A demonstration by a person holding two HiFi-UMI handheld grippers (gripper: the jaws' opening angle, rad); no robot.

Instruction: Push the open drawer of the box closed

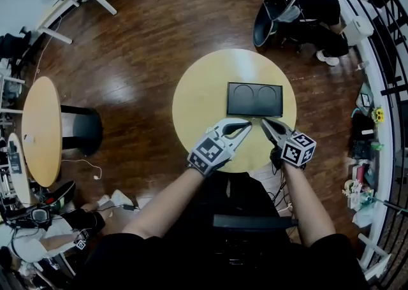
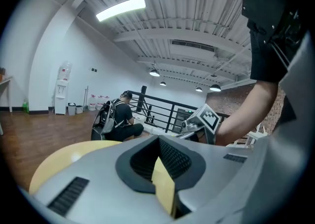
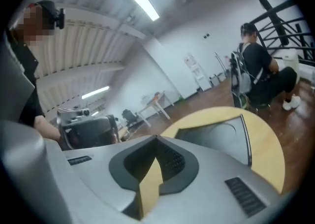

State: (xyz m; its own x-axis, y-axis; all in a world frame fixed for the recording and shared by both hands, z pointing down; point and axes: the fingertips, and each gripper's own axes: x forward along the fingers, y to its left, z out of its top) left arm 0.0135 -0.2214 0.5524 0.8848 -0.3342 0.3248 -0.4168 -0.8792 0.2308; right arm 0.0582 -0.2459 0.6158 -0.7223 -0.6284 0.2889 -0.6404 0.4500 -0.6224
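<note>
A flat black box (image 1: 255, 99) with two round recesses in its top lies on the round yellow table (image 1: 197, 101); no pulled-out drawer shows from here. Both grippers hover over the table's near edge, just short of the box. My left gripper (image 1: 247, 127) points at the box's near left corner, jaws together and empty. My right gripper (image 1: 264, 121) is at the box's near right side, shut on nothing. In the right gripper view the box (image 3: 221, 137) lies ahead past the closed jaws (image 3: 157, 139). The left gripper view shows its jaws (image 2: 158, 140) meeting, the box hidden.
A person with a backpack (image 1: 312, 5) crouches beyond the table by a black railing (image 1: 382, 46). A second round table (image 1: 41, 129) and a black stool (image 1: 83, 130) stand at the left. A black chair (image 1: 255, 222) is under me.
</note>
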